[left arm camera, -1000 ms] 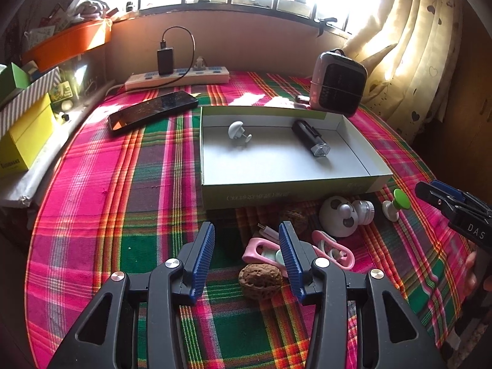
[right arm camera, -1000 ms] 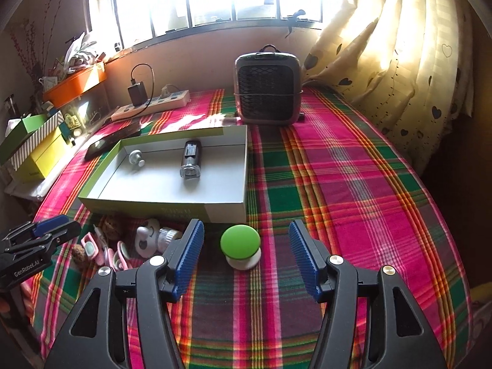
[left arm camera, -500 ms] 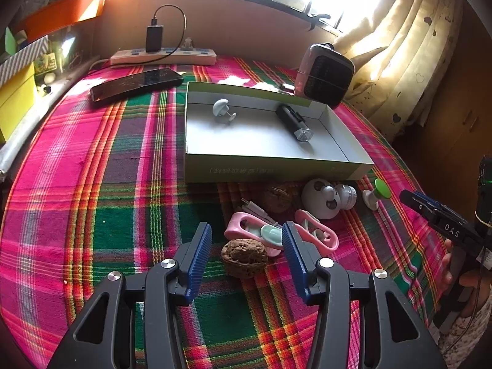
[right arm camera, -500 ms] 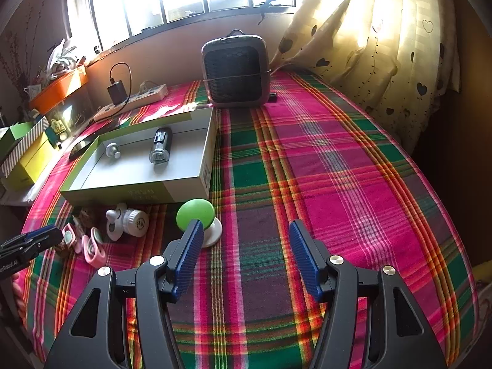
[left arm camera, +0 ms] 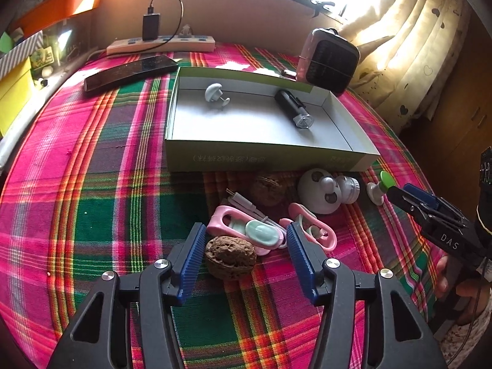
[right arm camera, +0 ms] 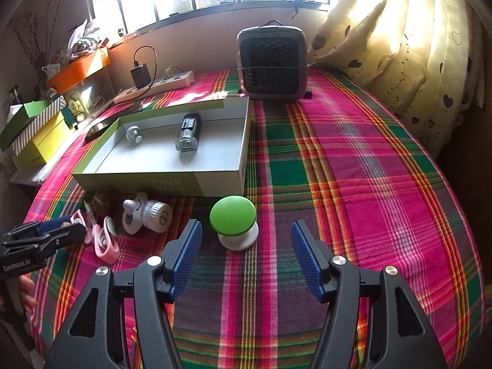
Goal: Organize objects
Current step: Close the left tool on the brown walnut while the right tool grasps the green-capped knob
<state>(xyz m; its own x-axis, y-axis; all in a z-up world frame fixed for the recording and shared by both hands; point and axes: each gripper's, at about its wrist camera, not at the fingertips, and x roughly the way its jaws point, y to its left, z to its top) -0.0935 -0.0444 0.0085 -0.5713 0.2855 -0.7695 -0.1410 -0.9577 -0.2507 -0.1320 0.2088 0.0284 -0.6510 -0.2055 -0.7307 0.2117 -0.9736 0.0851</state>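
My left gripper (left arm camera: 246, 236) is open, with a brown walnut (left arm camera: 230, 257) between its fingers on the plaid cloth. Just beyond lie pink clips (left arm camera: 243, 230), a white cable (left arm camera: 246, 206), a second walnut (left arm camera: 268, 188) and a white round toy (left arm camera: 319, 191). My right gripper (right arm camera: 246, 233) is open around a green-capped mushroom knob (right arm camera: 233, 216), which also shows in the left wrist view (left arm camera: 379, 184). The shallow open box (left arm camera: 267, 156) holds a white knob (left arm camera: 215, 93) and a black cylinder (left arm camera: 292, 109).
A small heater (right arm camera: 272, 61) stands behind the box. A phone (left arm camera: 130, 72), a power strip with a charger (left arm camera: 160, 43), yellow and green boxes (right arm camera: 40, 132) and an orange tray (right arm camera: 78, 69) sit at the back left. A curtain (right arm camera: 415, 40) hangs at the right.
My left gripper has moved forward so the near walnut now sits between its fingers. My right gripper shifted left and back to the green knob, which is again between its fingers.
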